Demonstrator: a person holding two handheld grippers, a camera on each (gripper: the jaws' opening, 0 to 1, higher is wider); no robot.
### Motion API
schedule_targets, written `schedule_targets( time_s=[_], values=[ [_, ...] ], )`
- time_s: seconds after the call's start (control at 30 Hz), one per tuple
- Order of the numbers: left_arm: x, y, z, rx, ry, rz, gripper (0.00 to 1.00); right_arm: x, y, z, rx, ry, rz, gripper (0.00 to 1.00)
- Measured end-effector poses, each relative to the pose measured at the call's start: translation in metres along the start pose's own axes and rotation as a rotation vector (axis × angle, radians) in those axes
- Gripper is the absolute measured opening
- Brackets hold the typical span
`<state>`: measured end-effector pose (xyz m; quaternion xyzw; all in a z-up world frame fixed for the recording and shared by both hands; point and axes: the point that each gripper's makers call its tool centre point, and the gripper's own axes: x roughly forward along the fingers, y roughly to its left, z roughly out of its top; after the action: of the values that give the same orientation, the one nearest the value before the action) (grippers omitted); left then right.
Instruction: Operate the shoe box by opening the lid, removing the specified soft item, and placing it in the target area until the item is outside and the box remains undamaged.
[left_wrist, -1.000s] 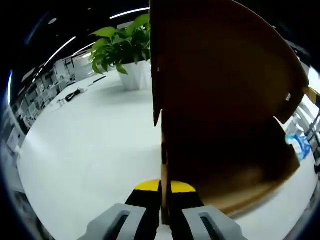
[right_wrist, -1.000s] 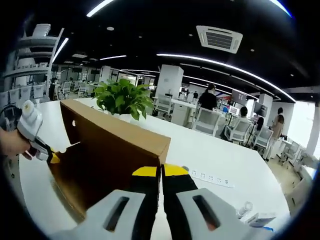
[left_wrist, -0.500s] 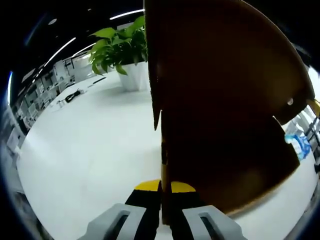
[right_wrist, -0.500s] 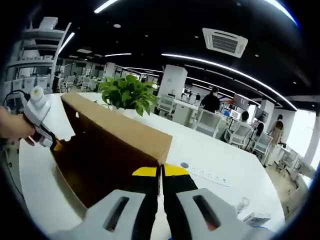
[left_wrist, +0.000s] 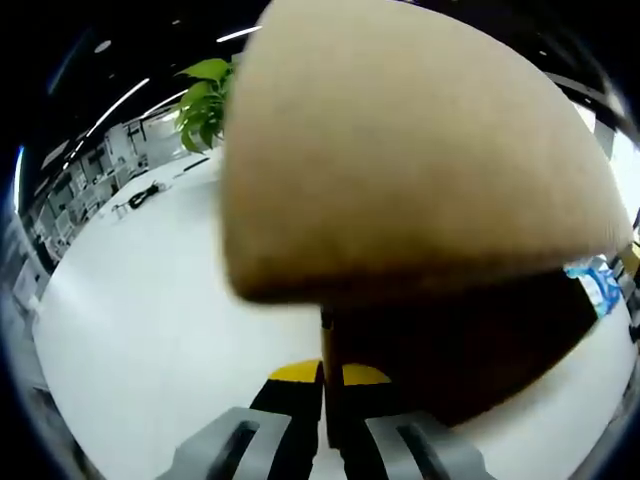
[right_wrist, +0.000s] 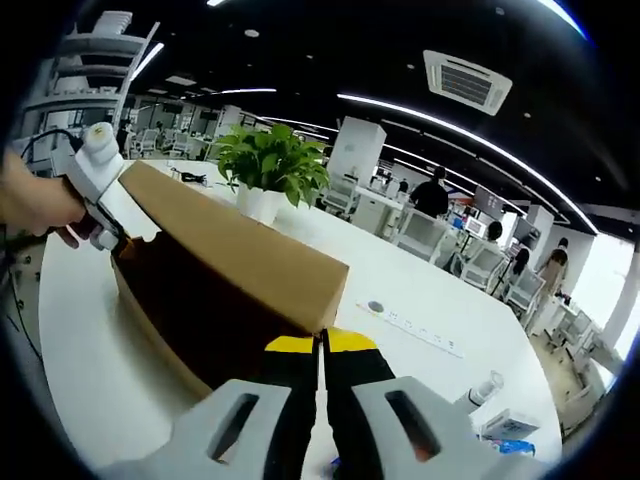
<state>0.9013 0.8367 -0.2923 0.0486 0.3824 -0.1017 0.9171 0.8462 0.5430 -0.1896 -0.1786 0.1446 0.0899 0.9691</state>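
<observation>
The brown cardboard shoe box lid (left_wrist: 400, 150) turns its tan outer face to the left gripper view, with its dark underside (left_wrist: 470, 340) below. My left gripper (left_wrist: 328, 375) is shut on the lid's thin edge. In the right gripper view the lid (right_wrist: 240, 255) runs from left to centre, with dark shadow (right_wrist: 190, 310) beneath it. My right gripper (right_wrist: 321, 345) is shut on its near corner. The left gripper (right_wrist: 105, 225), held by a hand (right_wrist: 35, 205), grips the far end. What lies under the lid is hidden.
A white table (left_wrist: 150, 300) lies all around. On it stand a potted plant (right_wrist: 275, 165), a power strip (right_wrist: 415, 325), a bottle (right_wrist: 478, 392) and a blue packet (left_wrist: 600, 285). People sit at desks (right_wrist: 470, 260) far behind.
The lid has swung from nearly upright to a flatter tilt, so its tan outer face now shows in the left gripper view. Both grippers keep hold of it.
</observation>
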Motion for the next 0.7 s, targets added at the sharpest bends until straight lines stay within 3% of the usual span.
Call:
schedule_targets(
  time_s=[0.2,0.37,0.43,0.6,0.7],
  values=[
    [0.001,-0.001,0.002,0.025,-0.015,-0.014,0.05,0.001,0.000,-0.001,-0.009,0.005,0.001,0.00],
    [-0.003,-0.006,0.019,0.101,-0.072,-0.039,0.15,0.001,0.000,0.000,-0.006,0.008,-0.001,0.00],
    [-0.008,-0.010,0.022,0.135,-0.074,-0.061,0.20,0.001,0.000,0.000,-0.010,0.009,-0.002,0.00],
    [-0.033,-0.010,0.026,0.200,-0.103,-0.078,0.21,0.000,0.002,-0.004,-0.030,0.017,0.000,0.00],
    [-0.046,-0.008,0.018,0.221,-0.102,-0.093,0.21,0.001,0.004,-0.010,-0.035,0.028,0.004,0.00]
  ],
)
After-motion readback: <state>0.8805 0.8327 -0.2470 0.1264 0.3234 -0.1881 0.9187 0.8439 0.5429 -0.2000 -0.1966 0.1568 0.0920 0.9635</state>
